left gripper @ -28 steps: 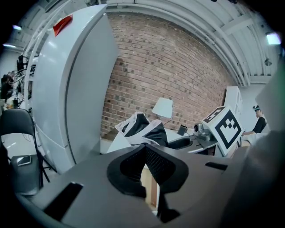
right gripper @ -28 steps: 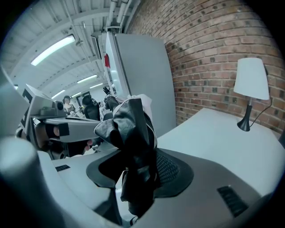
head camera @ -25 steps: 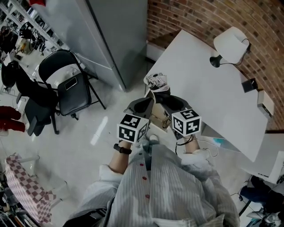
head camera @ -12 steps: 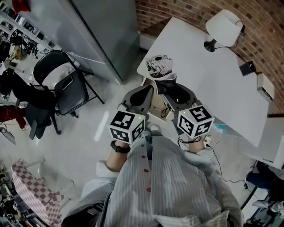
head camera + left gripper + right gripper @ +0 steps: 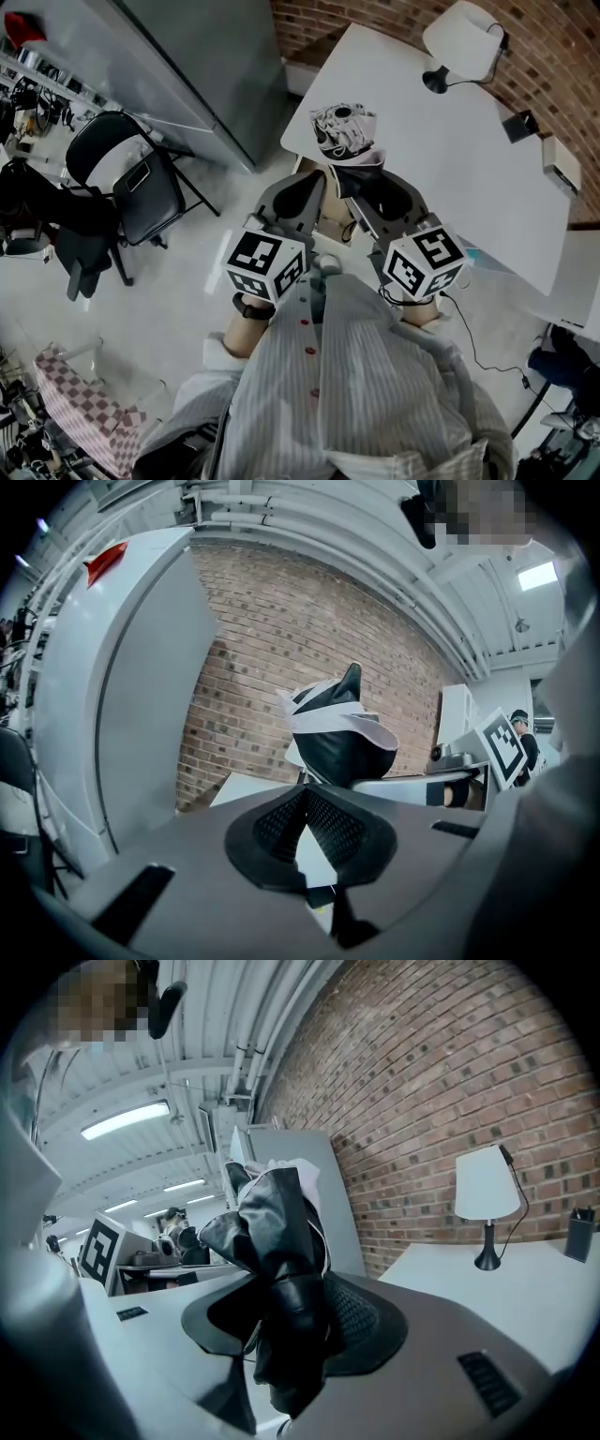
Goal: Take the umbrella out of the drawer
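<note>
Person wears a grey-white pinstripe shirt point(image 5: 366, 394) w/ small red buttons down the front, sleeves bunched above the wrists; black watch point(image 5: 251, 310) on left wrist. Left gripper point(image 5: 317, 185) & right gripper point(image 5: 361, 189): smooth grey plastic shells, black mesh-textured pads point(image 5: 333, 827). Each carries a white cube point(image 5: 264, 267) w/ black square markers.

Left gripper point(image 5: 303, 794) jaws together, right gripper point(image 5: 295, 1288) jaws clamped

The umbrella point(image 5: 343, 136) is black with white patterning. The desk point(image 5: 469, 169) under it is white, the wall point(image 5: 553, 66) behind the desk red-brown brick, and the person's shirt point(image 5: 366, 394) grey-striped.
</note>
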The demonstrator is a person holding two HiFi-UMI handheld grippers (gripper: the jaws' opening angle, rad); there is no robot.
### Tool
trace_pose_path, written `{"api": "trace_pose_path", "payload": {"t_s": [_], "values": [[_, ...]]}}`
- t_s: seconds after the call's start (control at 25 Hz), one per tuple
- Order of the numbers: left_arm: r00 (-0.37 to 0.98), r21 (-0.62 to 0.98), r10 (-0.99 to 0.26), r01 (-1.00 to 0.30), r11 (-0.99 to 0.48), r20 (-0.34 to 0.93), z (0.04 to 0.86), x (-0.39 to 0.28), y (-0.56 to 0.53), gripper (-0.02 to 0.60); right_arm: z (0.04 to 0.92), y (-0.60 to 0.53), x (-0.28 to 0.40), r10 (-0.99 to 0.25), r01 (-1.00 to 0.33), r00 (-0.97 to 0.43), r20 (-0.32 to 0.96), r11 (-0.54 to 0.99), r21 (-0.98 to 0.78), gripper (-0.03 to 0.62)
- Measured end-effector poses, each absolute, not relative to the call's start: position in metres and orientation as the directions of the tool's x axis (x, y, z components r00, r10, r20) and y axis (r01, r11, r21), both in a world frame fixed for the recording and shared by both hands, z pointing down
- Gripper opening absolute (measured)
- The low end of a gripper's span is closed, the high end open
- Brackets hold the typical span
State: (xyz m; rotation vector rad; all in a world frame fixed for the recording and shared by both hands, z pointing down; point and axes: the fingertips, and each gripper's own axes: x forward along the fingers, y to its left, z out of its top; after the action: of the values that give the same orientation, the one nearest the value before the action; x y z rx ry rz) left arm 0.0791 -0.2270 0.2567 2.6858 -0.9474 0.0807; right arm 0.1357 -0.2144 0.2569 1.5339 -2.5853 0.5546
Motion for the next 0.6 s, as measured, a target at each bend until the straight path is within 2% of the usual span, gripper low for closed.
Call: {"api": "trace_pose_path", "payload": {"t_s": [0.6], "values": [[0.768,0.218,-0.624,-0.640,-0.737,0.146,0.253,0.089,-0.241,0.009,0.257,-0.228,0.150,-0.834,-0.859,-0.496,0.241,0.432,-0.274,0.213]]}}
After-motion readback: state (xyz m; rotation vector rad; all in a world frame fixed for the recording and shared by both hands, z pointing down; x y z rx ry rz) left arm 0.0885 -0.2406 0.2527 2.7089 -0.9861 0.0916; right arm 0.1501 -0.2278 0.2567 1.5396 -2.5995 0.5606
